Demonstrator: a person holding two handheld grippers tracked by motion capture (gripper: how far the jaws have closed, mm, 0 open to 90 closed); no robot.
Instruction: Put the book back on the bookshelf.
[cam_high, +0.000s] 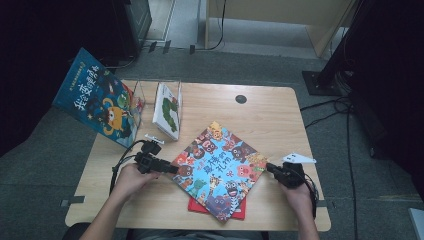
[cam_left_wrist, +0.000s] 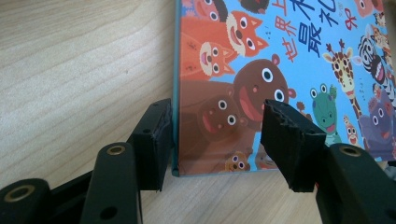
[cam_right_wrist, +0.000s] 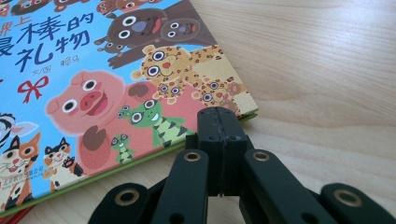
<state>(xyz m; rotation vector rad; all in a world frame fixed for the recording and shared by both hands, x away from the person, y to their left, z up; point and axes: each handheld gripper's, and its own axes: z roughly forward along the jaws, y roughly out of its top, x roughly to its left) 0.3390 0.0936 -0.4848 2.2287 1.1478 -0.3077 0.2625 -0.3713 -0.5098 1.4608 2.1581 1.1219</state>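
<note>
My left claw (cam_left_wrist: 215, 135) stands open, straddling the picture book's (cam_high: 218, 167) corner on the desk (cam_high: 280, 115). My right claw (cam_right_wrist: 219, 140) is closed, empty, at its opposite corner

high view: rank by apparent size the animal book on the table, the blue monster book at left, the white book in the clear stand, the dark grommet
1. animal book
2. blue monster book, close behind; it sits nearer the camera, so unsure
3. white book
4. grommet

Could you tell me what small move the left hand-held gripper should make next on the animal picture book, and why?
Probably close. The left hand-held gripper stands open astride a corner of the animal picture book, one jaw beyond its edge, the other over the cover. The right hand-held gripper is shut at the opposite corner, seemingly steadying the book, though contact is unclear.
</note>
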